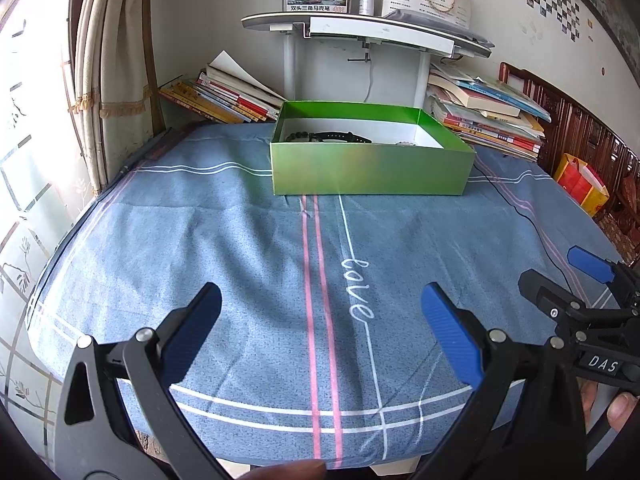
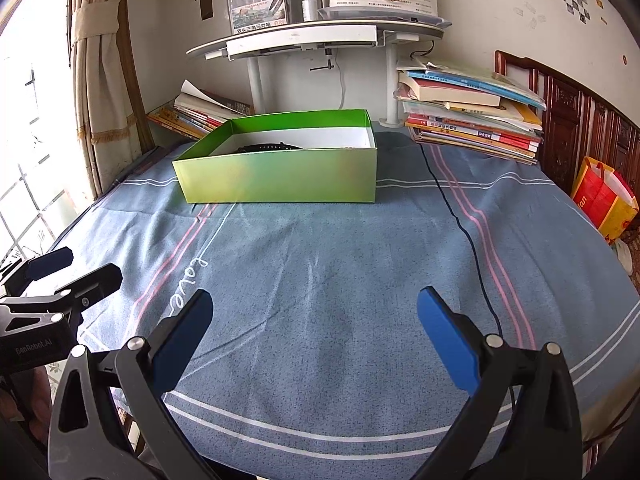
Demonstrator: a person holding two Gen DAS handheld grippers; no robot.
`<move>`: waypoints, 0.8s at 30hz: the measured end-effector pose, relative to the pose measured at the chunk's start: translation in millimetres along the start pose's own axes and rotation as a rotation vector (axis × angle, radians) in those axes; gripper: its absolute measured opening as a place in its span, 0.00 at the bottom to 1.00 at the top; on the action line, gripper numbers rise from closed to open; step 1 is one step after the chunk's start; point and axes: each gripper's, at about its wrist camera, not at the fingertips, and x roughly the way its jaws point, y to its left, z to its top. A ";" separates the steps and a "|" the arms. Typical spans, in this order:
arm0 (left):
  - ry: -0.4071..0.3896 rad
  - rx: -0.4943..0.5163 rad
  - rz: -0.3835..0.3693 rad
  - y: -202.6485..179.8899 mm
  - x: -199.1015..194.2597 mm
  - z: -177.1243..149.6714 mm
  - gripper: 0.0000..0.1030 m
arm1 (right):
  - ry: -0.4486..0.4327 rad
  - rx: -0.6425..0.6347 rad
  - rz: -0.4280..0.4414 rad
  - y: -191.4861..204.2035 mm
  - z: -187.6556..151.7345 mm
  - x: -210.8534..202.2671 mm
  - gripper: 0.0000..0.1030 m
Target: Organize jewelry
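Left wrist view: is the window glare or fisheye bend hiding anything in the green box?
Left wrist view: the window is blown out white, but the green cardboard box is evenly lit; its near wall, not glare, hides most of the dark jewelry. Right wrist view: same washed-out window, shelf edge bowed by the lens, centre sharp.

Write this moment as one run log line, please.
left gripper: open, empty | right gripper: open, empty | green box: dark bracelets inside | blue cloth: no jewelry seen
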 end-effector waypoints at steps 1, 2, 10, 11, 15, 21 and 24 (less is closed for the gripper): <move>0.000 0.000 0.000 -0.2 0.0 -0.1 0.96 | -0.001 0.001 0.000 0.2 0.0 -0.2 0.97; 0.000 -0.001 -0.001 -0.2 -0.1 0.0 0.96 | -0.002 0.001 0.000 0.0 -0.1 0.0 0.97; -0.001 0.004 0.000 -2.3 -0.3 0.3 0.96 | 0.000 0.003 0.001 0.0 0.0 0.0 0.97; 0.000 0.004 -0.001 -2.2 -0.4 0.3 0.96 | 0.000 0.002 -0.001 0.2 0.1 -0.1 0.97; -0.001 0.004 -0.001 -2.9 -0.8 0.2 0.96 | -0.004 0.004 0.000 -0.9 0.3 -1.0 0.97; 0.000 0.005 -0.002 -3.4 -1.5 0.2 0.96 | -0.001 0.005 0.002 -1.2 0.5 -1.4 0.97; 0.000 0.007 -0.003 -3.8 -1.2 0.3 0.96 | 0.001 0.002 0.001 -0.7 0.6 -1.9 0.97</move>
